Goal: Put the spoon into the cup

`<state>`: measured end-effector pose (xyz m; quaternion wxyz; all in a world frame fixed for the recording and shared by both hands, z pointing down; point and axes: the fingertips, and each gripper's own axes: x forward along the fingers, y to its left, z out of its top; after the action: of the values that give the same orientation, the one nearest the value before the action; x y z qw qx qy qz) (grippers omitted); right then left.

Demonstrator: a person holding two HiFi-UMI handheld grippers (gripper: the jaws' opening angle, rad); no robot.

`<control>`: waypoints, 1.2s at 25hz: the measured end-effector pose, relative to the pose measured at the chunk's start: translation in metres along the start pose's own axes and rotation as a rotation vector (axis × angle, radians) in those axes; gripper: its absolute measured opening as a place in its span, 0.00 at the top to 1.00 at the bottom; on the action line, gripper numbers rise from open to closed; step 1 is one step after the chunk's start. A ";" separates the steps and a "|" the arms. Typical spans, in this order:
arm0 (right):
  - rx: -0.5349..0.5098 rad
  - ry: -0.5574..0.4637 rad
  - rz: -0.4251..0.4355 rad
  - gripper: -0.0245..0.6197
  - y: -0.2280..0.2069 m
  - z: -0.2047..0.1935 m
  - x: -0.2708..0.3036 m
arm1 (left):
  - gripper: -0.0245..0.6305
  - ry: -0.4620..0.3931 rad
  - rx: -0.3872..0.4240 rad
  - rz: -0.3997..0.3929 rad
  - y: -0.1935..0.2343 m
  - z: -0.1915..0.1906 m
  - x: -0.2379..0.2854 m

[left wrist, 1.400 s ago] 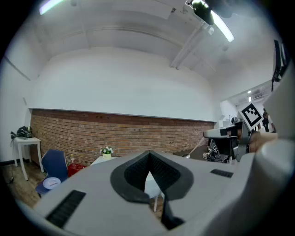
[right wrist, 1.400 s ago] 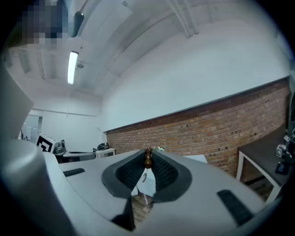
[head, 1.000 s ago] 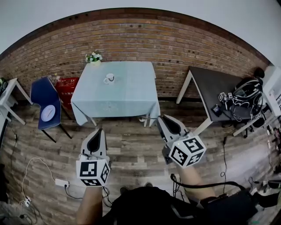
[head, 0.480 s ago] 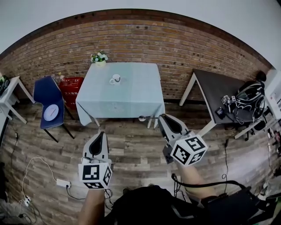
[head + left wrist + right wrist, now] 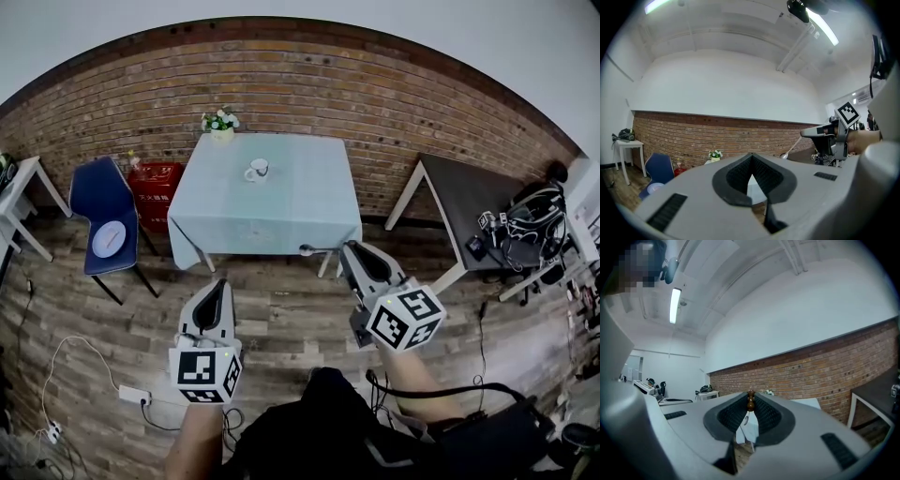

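A white cup [image 5: 257, 171] stands at the far side of a table with a light blue cloth [image 5: 272, 211], well ahead of both grippers. My right gripper [image 5: 345, 249] points level toward the table's near right corner and is shut on a spoon [image 5: 308, 249], whose bowl sticks out to the left. In the right gripper view the spoon's brown handle end [image 5: 750, 401] shows between the pads. My left gripper [image 5: 217, 283] is held over the floor with its jaws shut on nothing [image 5: 751, 157]. The left gripper view also shows the right gripper [image 5: 807, 133] and the spoon [image 5: 791, 148].
A small pot of flowers [image 5: 221, 122] sits at the table's back edge. Left of the table stand a blue chair [image 5: 94, 202] with a white plate [image 5: 109, 238] and a red crate [image 5: 157, 183]. A dark table [image 5: 469, 202] with gear stands right. A power strip [image 5: 132, 394] lies on the floor.
Both grippers have moved forward toward the blue table, which now sits nearer and further right in the head view. The right gripper still holds the spoon.
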<state>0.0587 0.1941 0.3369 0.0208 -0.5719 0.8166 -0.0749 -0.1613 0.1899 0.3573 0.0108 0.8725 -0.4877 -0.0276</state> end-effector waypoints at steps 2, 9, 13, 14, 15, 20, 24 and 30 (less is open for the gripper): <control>-0.005 -0.004 0.007 0.88 -0.005 0.001 0.011 | 0.95 0.003 0.001 0.010 0.007 -0.003 0.008; 0.028 -0.009 0.047 0.88 -0.041 0.002 0.069 | 0.95 0.031 0.017 0.060 0.030 -0.011 0.062; 0.051 0.005 0.066 0.88 -0.070 0.004 0.103 | 0.95 0.041 0.025 0.074 0.034 -0.010 0.102; 0.054 0.010 0.074 0.88 -0.076 0.004 0.111 | 0.95 0.044 0.027 0.078 0.035 -0.010 0.112; 0.055 0.012 0.082 0.88 -0.083 0.004 0.119 | 0.95 0.047 0.029 0.083 0.037 -0.010 0.122; 0.057 0.018 0.105 0.88 -0.115 0.012 0.152 | 0.95 0.064 0.016 0.130 0.051 -0.012 0.166; 0.065 0.021 0.109 0.88 -0.145 0.016 0.168 | 0.95 0.075 0.018 0.129 0.047 -0.017 0.206; 0.061 0.037 0.141 0.88 -0.184 0.019 0.190 | 0.95 0.091 0.028 0.158 0.044 -0.023 0.257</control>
<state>0.1667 -0.0471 0.3546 0.0284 -0.5105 0.8526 -0.1083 -0.0627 -0.0521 0.3730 0.0228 0.8317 -0.5544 0.0196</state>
